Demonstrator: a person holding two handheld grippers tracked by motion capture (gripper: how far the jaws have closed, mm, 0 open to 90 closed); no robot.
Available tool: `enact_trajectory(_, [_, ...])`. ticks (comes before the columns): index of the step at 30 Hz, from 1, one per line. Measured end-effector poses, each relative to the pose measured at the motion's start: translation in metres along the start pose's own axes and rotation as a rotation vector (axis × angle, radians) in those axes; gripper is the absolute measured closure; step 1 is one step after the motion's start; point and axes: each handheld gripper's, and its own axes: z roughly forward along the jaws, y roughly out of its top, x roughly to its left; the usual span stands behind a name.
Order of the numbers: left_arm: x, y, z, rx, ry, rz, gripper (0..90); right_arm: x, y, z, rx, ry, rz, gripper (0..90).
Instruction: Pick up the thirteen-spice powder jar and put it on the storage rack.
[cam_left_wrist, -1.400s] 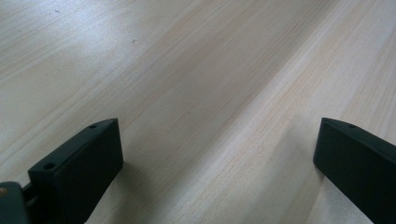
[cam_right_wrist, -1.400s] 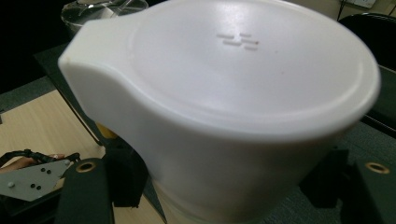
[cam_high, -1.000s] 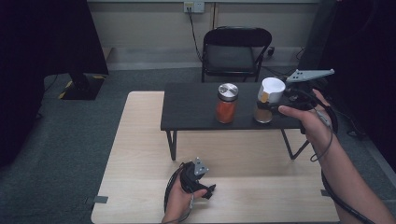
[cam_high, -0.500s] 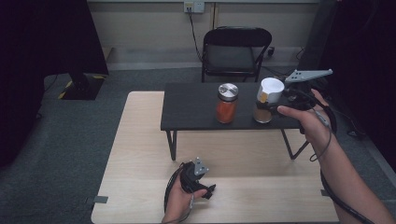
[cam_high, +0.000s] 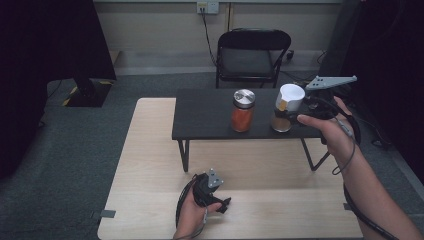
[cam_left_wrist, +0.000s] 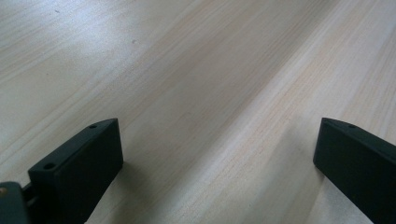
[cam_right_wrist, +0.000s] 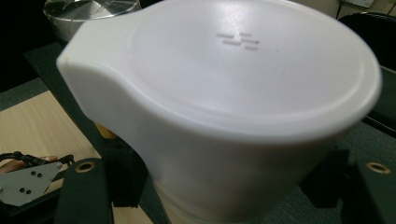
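A jar with a white flip-top lid (cam_high: 290, 96) and brown contents stands at the right end of a small black bench (cam_high: 210, 112). My right gripper (cam_high: 299, 107) reaches in from the right and is shut on this jar just under the lid. In the right gripper view the white lid (cam_right_wrist: 233, 84) looms close, with the black jaws of the right gripper (cam_right_wrist: 224, 186) pressed on either side below it. My left gripper (cam_high: 222, 200) rests low on the wooden table (cam_high: 150, 165) near its front edge. In the left gripper view, the left gripper (cam_left_wrist: 212, 158) has its jaws wide apart over bare wood.
A second jar (cam_high: 243, 111), with orange-red contents and a silver lid (cam_right_wrist: 88, 9), stands on the bench left of the held jar. A black folding chair (cam_high: 252, 55) stands behind the table. Grey carpet surrounds it.
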Motion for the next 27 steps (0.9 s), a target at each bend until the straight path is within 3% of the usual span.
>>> enact_trajectory(8, [0.0000, 0.0000, 0.0000, 0.000, 0.000, 0.000, 0.8, 0.0010, 0.0013, 0.0000, 0.008, 0.000, -0.016, 27.6])
enact_trajectory(27, [0.0000, 0.0000, 0.0000, 0.000, 0.000, 0.000, 0.8, 0.0071, 0.0034, -0.0049, 0.033, -0.019, -0.010, 10.9])
